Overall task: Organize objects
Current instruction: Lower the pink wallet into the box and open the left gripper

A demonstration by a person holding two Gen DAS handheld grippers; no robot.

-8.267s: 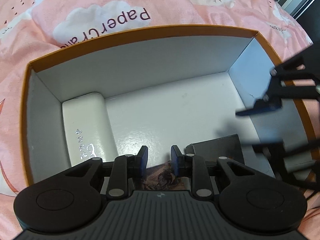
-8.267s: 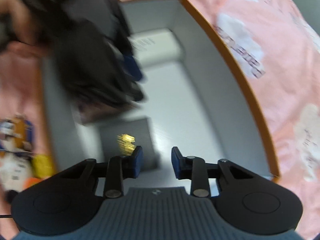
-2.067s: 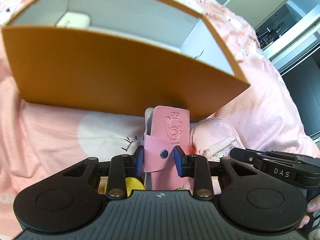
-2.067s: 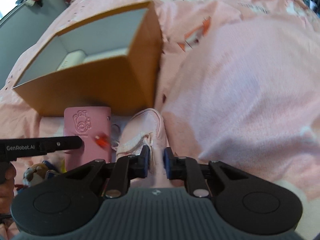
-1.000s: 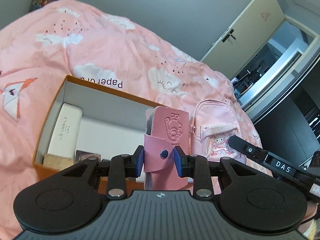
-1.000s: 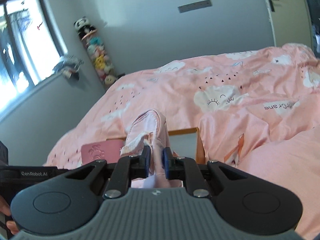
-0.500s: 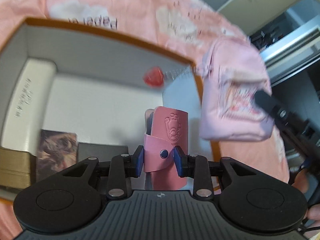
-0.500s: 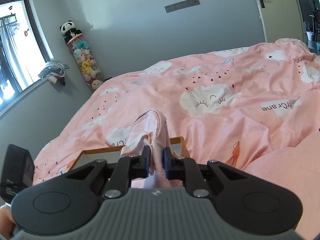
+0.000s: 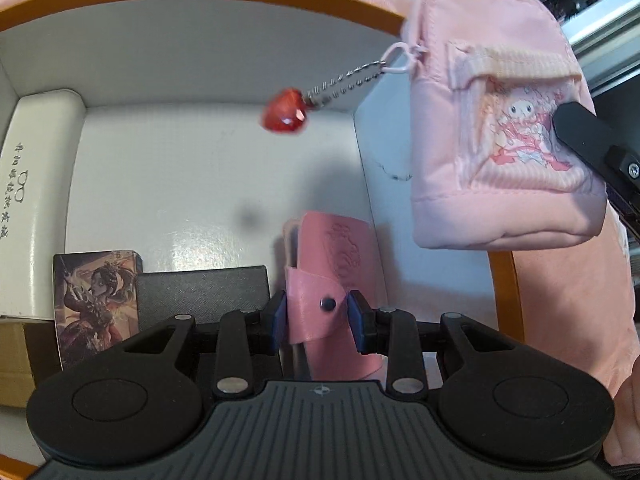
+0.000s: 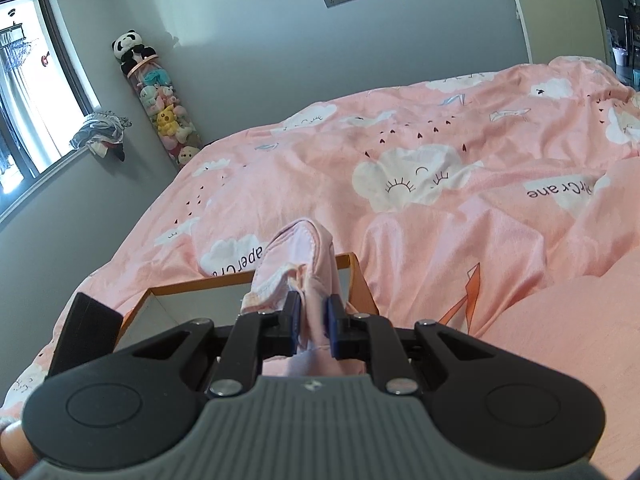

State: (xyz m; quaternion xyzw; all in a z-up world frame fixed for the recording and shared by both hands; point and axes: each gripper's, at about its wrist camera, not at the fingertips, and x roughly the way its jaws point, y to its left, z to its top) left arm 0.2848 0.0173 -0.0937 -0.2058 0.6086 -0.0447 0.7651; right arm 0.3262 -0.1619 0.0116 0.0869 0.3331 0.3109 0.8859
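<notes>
The left gripper is clamped partway closed on one pink leather card holder with a snap strap, low and centre in the left wrist view, held inside the orange cardboard box with a white interior, just above its floor near the right wall. The holder looks light and fairly stiff, with smooth sides that could slip, so the hold across the strap seems sound. The right gripper is pinched nearly closed on one small pink fabric backpack pouch with a cartoon print, which hangs at the upper right of the left wrist view over the box's right rim. It is soft and floppy, probably light, and best held by a fold of cloth as now. One red faceted heart charm swings from it on a short chain and may snag on the rim. Already in the box, at the left, lie one white oblong case, one illustrated card box and one flat black wallet.
</notes>
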